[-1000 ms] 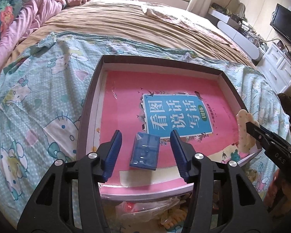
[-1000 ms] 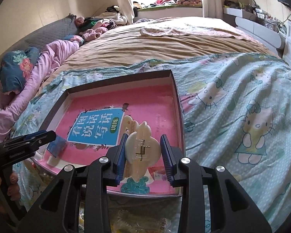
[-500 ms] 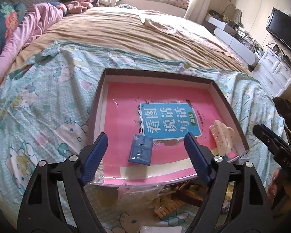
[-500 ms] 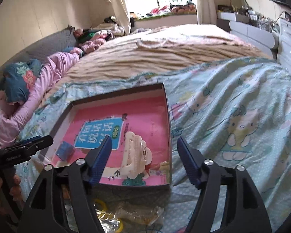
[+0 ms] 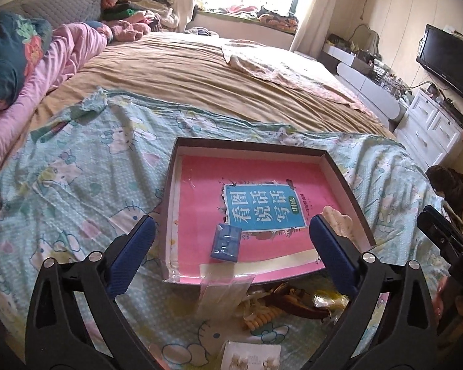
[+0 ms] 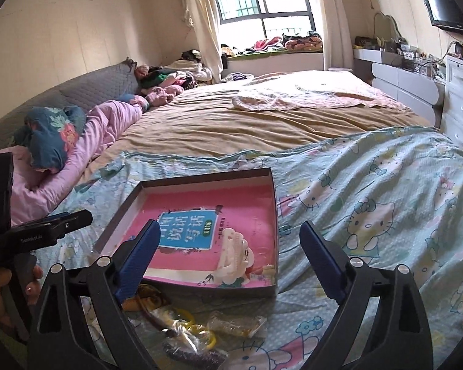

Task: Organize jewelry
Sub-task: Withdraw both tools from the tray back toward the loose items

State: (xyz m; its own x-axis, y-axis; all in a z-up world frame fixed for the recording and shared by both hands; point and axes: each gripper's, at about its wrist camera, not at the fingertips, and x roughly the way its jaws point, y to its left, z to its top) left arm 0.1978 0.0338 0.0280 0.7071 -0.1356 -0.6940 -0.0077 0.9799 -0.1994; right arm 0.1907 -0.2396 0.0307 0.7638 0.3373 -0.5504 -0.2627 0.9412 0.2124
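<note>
A shallow dark-rimmed box [image 5: 250, 145] [image 6: 208, 178] lies on the bed with a pink book inside. A small blue box [image 5: 226, 242] lies near its front edge and a cream hair claw clip [image 5: 338, 219] [image 6: 234, 254] lies at its front right. My left gripper [image 5: 231, 256] is open and empty, held above and in front of the box. My right gripper [image 6: 228, 256] is open and empty, raised in front of the claw clip. Loose jewelry in clear bags [image 5: 281, 303] [image 6: 188, 326] lies on the sheet in front of the box.
A white earring card [image 5: 251, 357] lies at the near edge of the Hello Kitty sheet [image 5: 77, 178]. Pink bedding and pillows [image 6: 77, 135] lie at the left. White drawers [image 5: 432, 126] and a TV [image 5: 447, 61] stand at the right.
Both grippers opened wide and pulled back and up from the box. The right one let go of the cream claw clip, which now lies in the box. The blue box stays put.
</note>
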